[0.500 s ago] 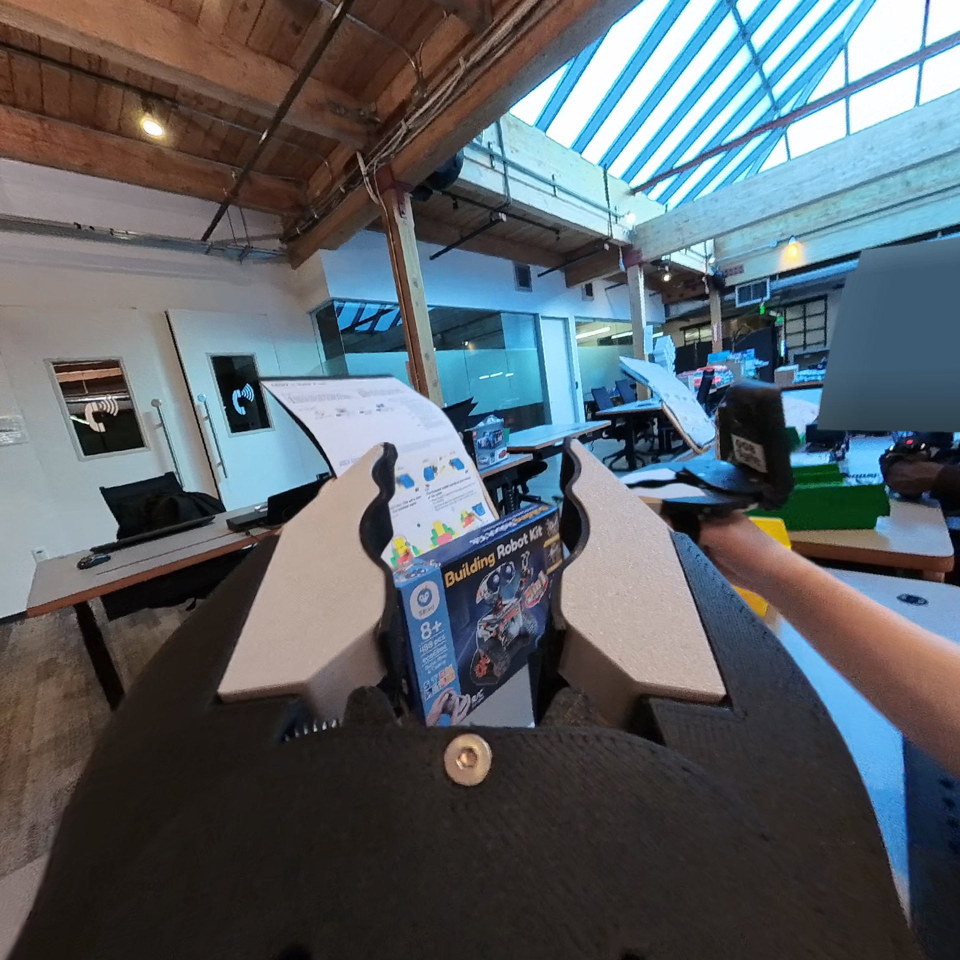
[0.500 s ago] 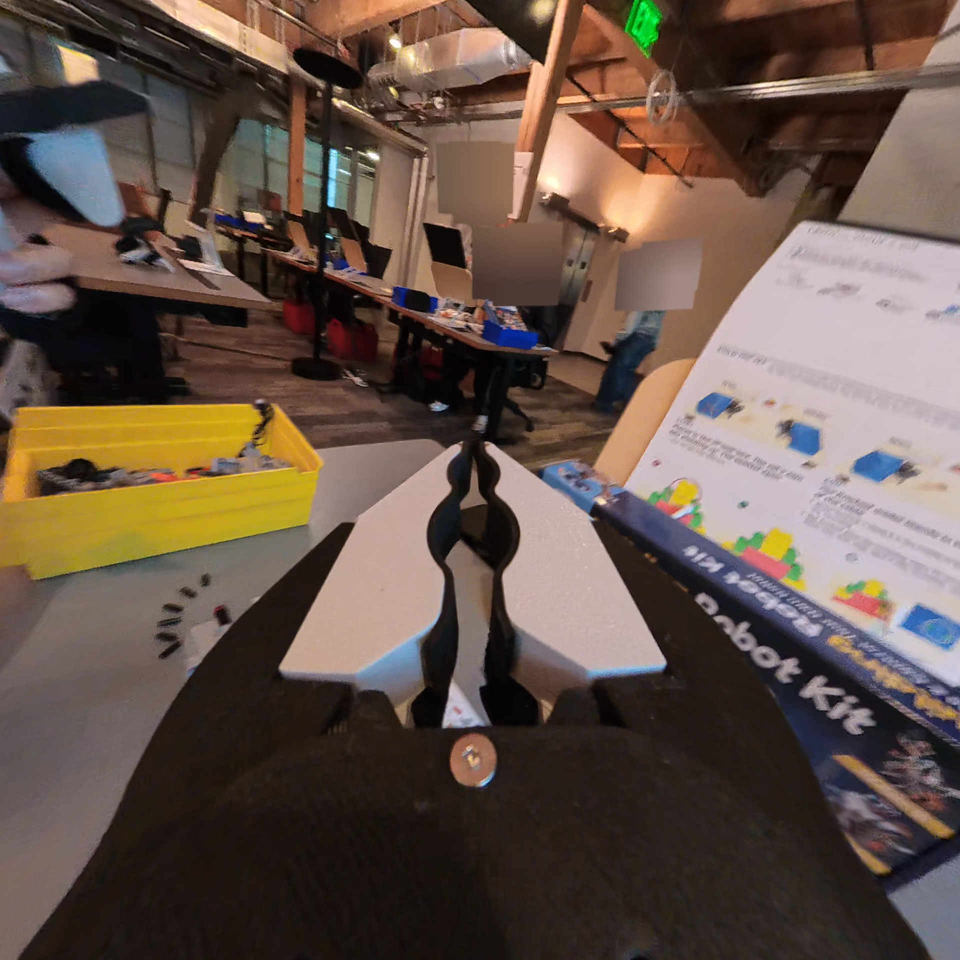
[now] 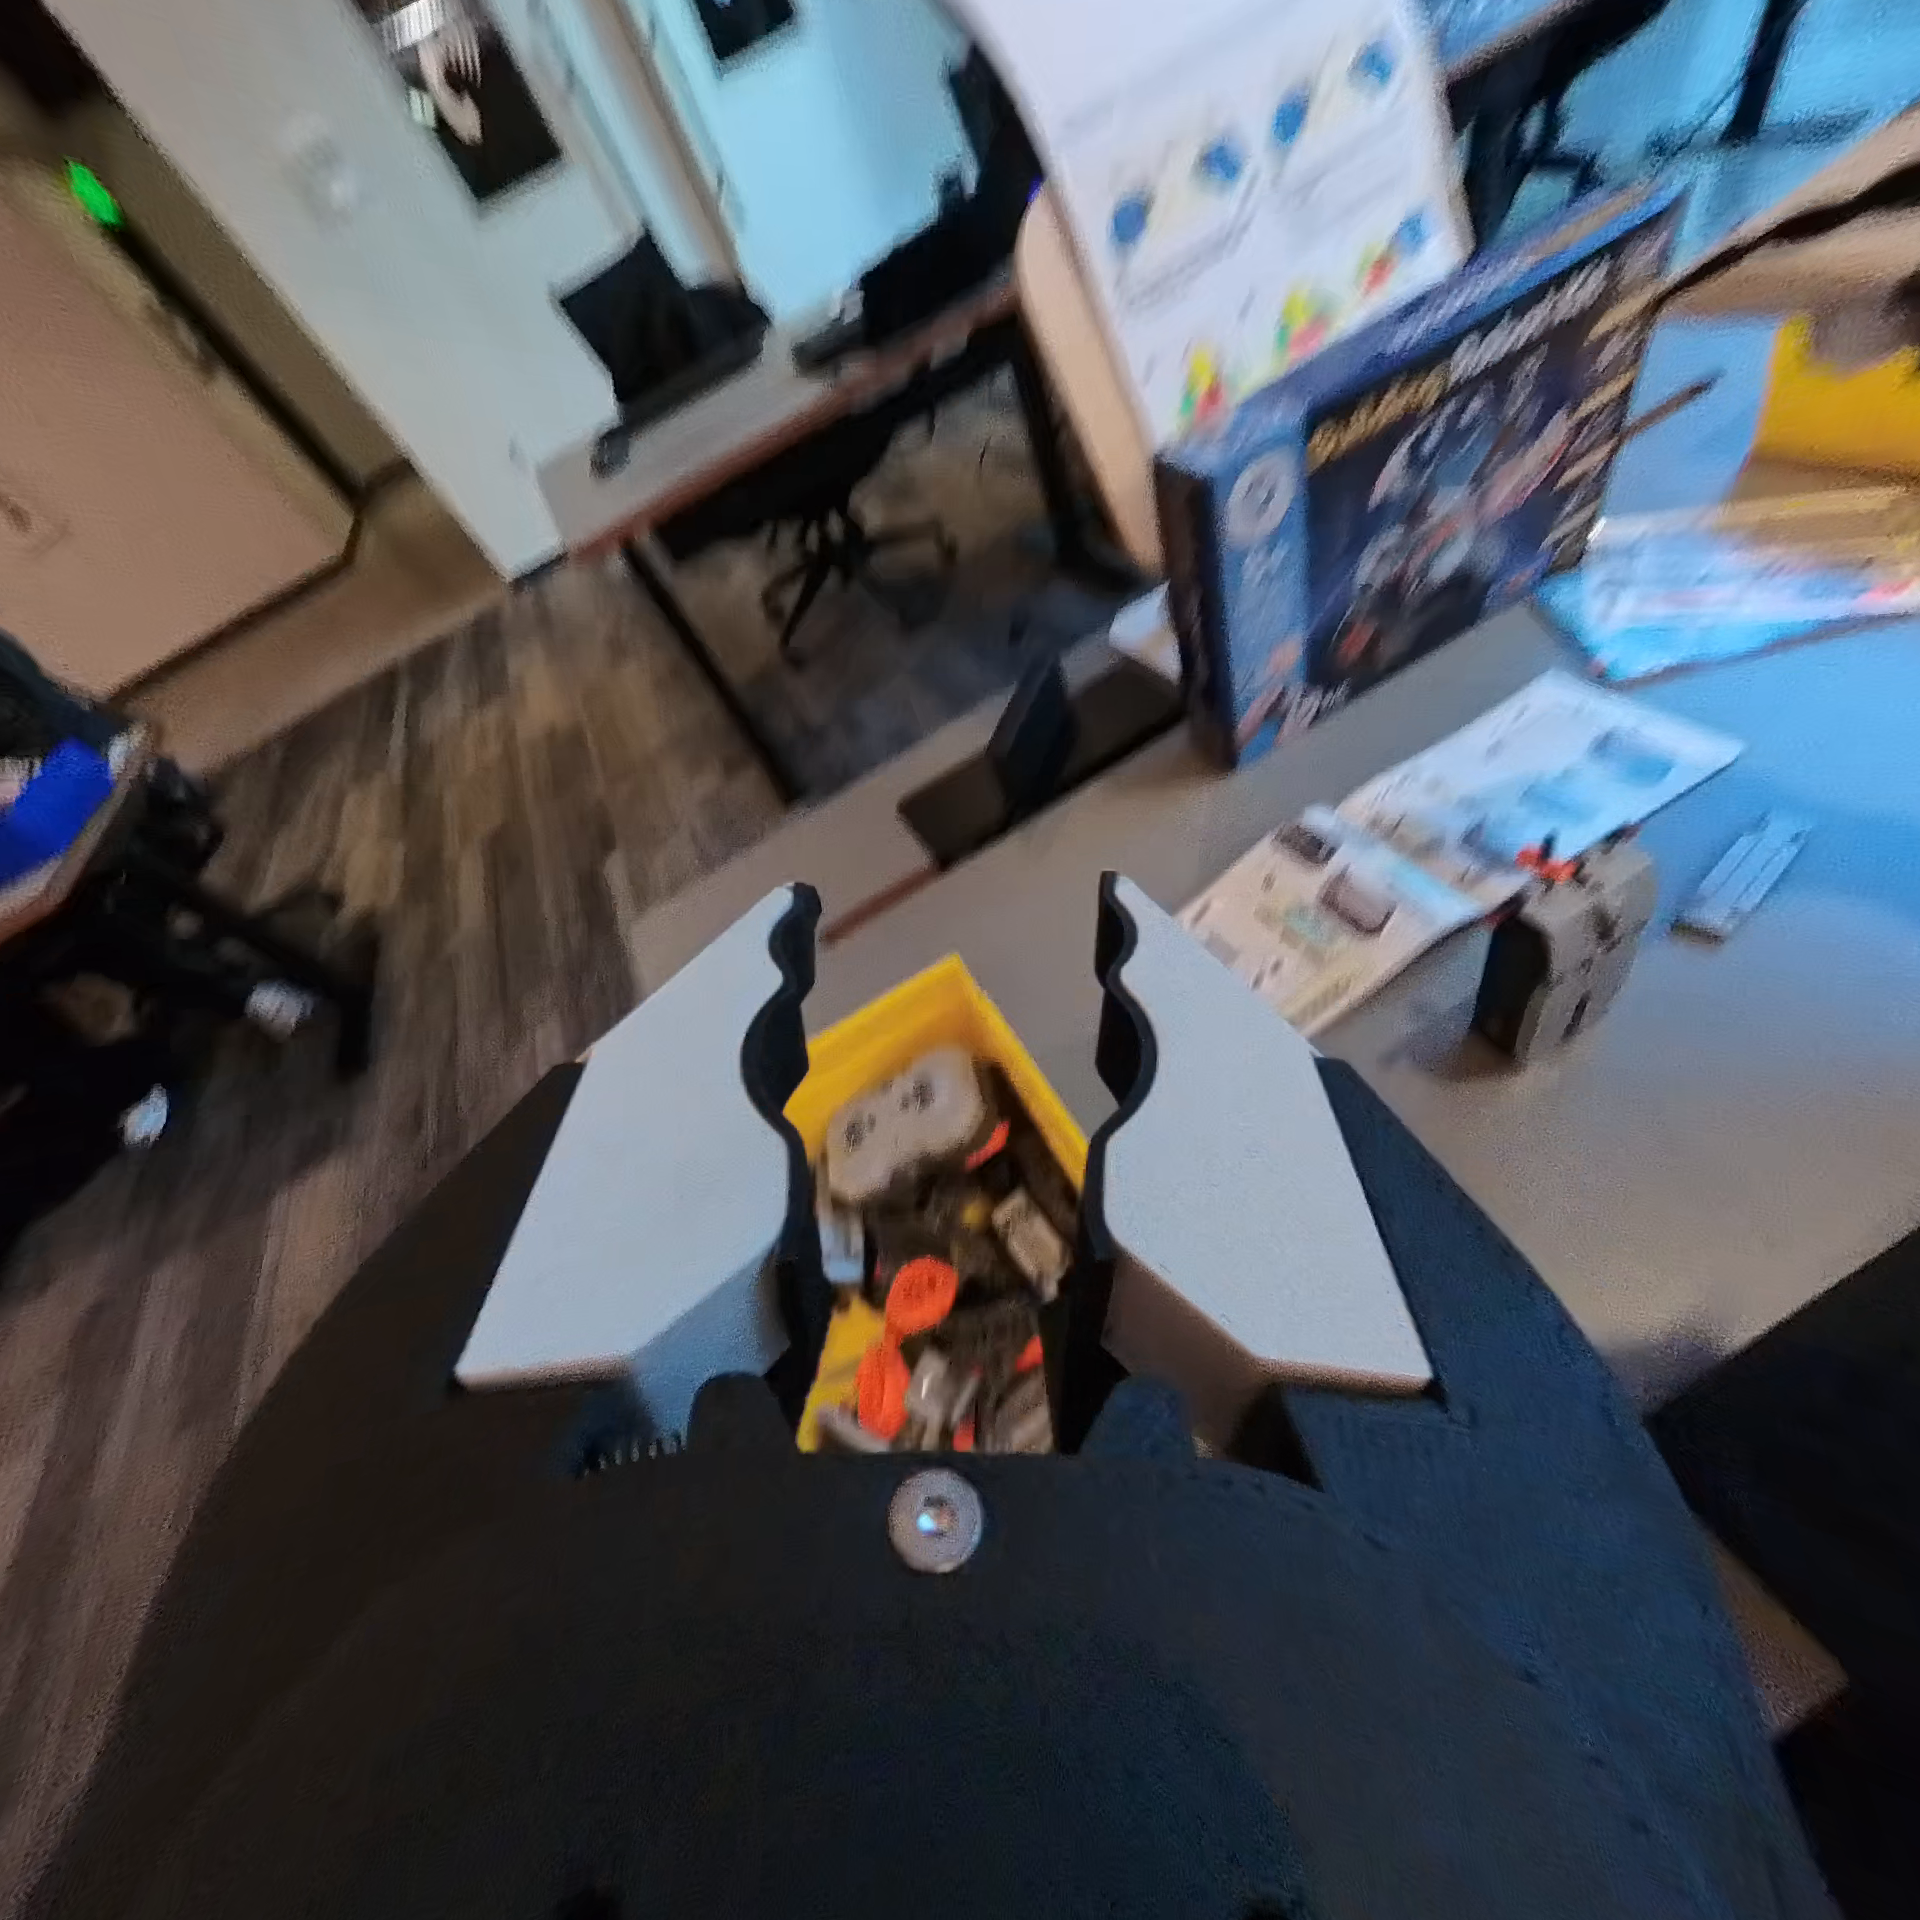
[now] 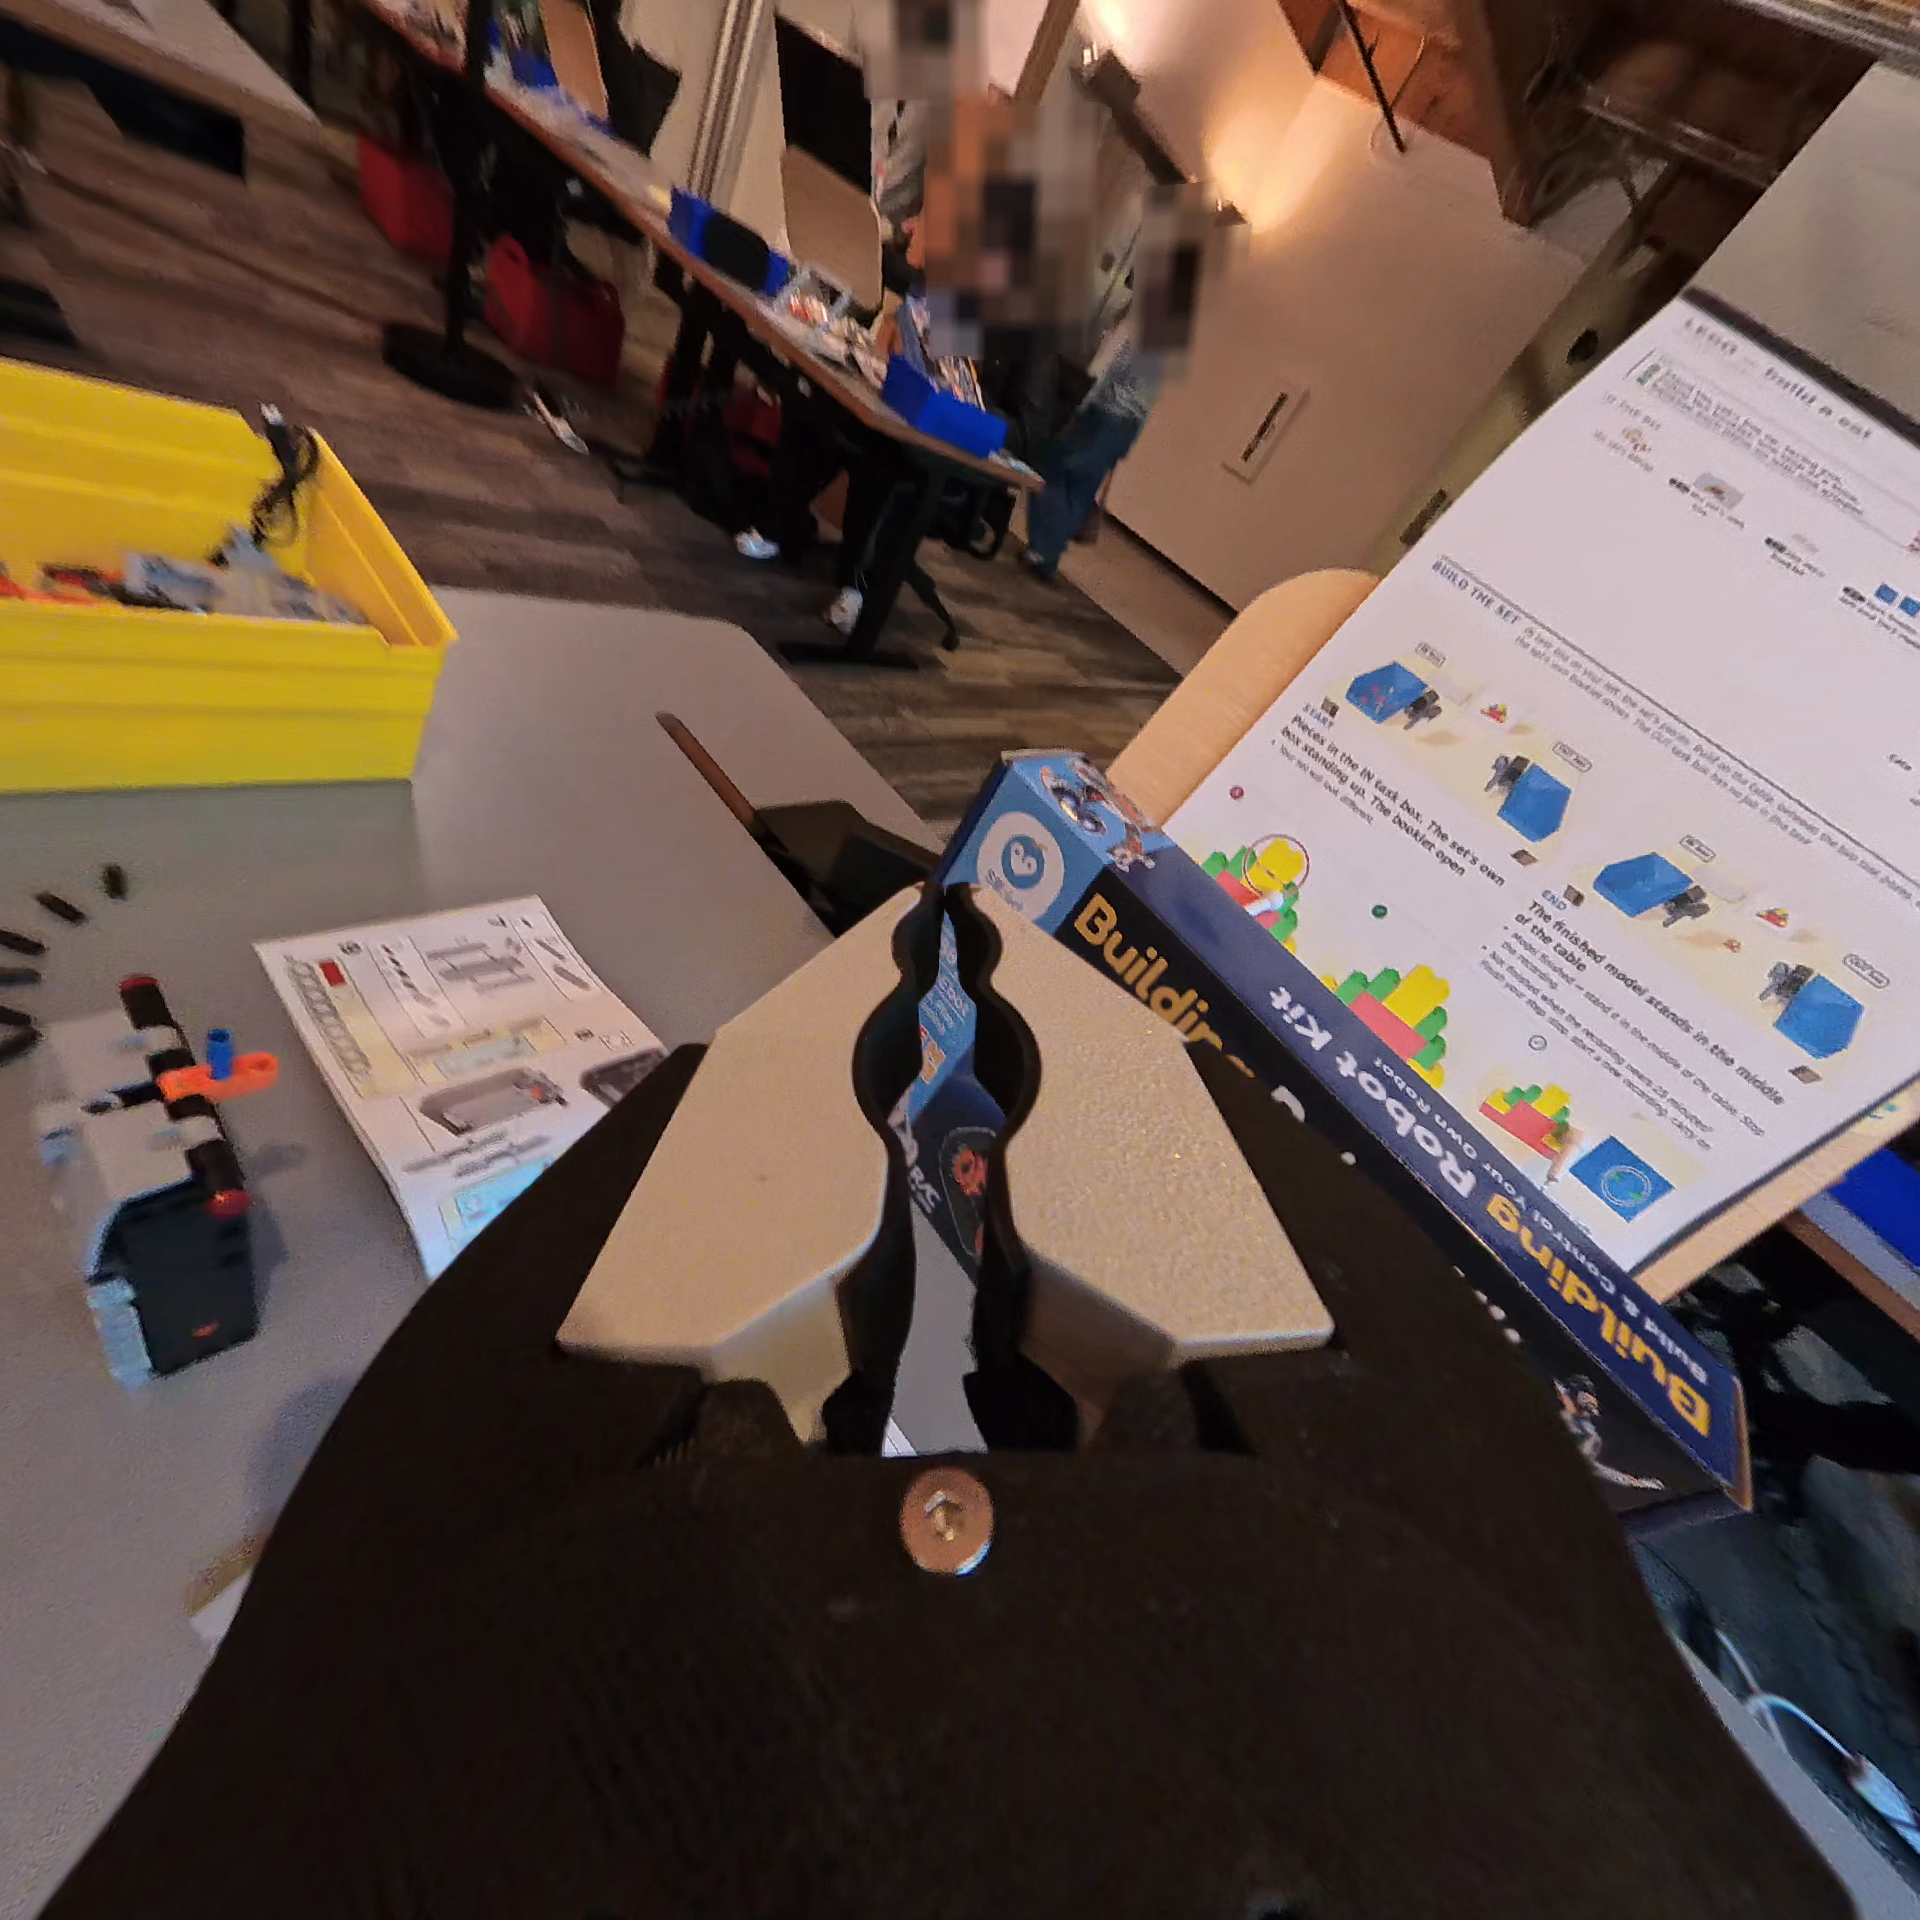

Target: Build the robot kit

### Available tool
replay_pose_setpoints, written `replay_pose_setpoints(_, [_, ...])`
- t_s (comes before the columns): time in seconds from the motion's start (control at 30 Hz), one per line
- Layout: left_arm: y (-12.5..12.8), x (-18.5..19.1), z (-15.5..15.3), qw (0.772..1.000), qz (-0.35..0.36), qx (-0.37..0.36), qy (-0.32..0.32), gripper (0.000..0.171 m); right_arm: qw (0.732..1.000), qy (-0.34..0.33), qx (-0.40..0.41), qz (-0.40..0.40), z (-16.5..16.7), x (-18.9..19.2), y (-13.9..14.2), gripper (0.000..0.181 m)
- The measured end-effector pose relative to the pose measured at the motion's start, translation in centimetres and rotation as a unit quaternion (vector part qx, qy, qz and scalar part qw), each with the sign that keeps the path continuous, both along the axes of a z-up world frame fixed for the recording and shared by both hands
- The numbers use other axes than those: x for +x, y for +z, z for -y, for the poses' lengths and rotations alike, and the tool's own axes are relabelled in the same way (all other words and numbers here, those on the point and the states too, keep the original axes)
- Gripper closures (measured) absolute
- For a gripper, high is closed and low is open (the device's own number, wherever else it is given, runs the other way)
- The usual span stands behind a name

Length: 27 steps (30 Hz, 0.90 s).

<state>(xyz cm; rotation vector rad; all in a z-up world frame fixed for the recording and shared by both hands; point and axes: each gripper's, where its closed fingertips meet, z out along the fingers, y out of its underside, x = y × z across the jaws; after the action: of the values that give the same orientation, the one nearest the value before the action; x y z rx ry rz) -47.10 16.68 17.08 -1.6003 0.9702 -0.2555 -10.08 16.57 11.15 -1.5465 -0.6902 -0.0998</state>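
Left wrist view: my left tool (image 3: pixel 951 920) hung with its jaws apart over a yellow bin (image 3: pixel 902 1013) of small parts on the grey worktop (image 3: pixel 1558 1122). Right wrist view: my right tool (image 4: pixel 948 914) had its jaws nearly together, empty, just beside the blue kit box (image 4: pixel 1351 1101). A booklet (image 4: pixel 457 1039) lay to the left.

The left hand-held gripper (image 3: pixel 948 914) points steeply downward, its two pale fingers (image 3: pixel 665 1174) spread wide apart with nothing gripped between them. The right hand-held gripper (image 4: pixel 948 909) is angled forward and slightly down, its fingers (image 4: pixel 769 1122) drawn nearly together, tips almost meeting
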Motion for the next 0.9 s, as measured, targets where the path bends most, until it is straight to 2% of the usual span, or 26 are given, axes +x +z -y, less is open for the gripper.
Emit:
replay_pose_setpoints(0.13, [-5.5, -3.6, -1.2, 0.994, -0.069, -0.085, 0.029, 0.119, 1.0, -0.004, -0.021, 0.014, -0.9, 0.2, -1.6, 0.18])
replay_pose_setpoints(0.27, [-10.7, -6.3, -2.0, 0.978, -0.153, -0.136, 0.039, 0.117, 0.999, -0.002, -0.031, 0.016, -1.4, 0.1, -2.5, 0.179])
replay_pose_setpoints(0.4, [-16.3, -7.7, -1.9, 0.954, -0.227, -0.196, -0.009, 0.125, 0.999, 0.0, -0.038, 0.011, -1.6, 0.2, -3.1, 0.178])
replay_pose_setpoints(0.47, [-19.3, -8.5, -1.5, 0.935, -0.277, -0.216, -0.043, 0.12, 0.999, 0.001, -0.038, 0.007, -1.6, 0.3, -3.2, 0.178])
replay_pose_setpoints(0.57, [-23.5, -10.0, -0.8, 0.898, -0.362, -0.236, -0.089, 0.125, 0.999, 0.003, -0.036, 0.003, -1.5, 0.4, -3.2, 0.178])
replay_pose_setpoints(0.63, [-25.4, -10.4, -0.7, 0.883, -0.378, -0.257, -0.109, 0.133, 0.999, 0.004, -0.037, 0.001, -1.5, 0.4, -3.3, 0.178])
replay_pose_setpoints(0.7, [-26.6, -10.8, -1.3, 0.878, -0.375, -0.279, -0.106, 0.138, 0.999, 0.002, -0.038, 0.0, -1.6, 0.6, -3.4, 0.178])
replay_pose_setpoints(0.77, [-27.5, -11.5, -1.5, 0.867, -0.375, -0.31, -0.106, 0.147, 0.999, 0.002, -0.039, 0.0, -1.6, 0.7, -3.6, 0.178])
replay_pose_setpoints(0.83, [-28.0, -12.2, -1.6, 0.859, -0.379, -0.327, -0.105, 0.148, 0.999, 0.001, -0.041, 0.001, -1.6, 0.9, -3.8, 0.178])
replay_pose_setpoints(0.9, [-28.4, -12.1, -1.0, 0.854, -0.38, -0.332, -0.125, 0.16, 0.999, 0.0, -0.042, -0.001, -1.7, 1.0, -3.9, 0.178])
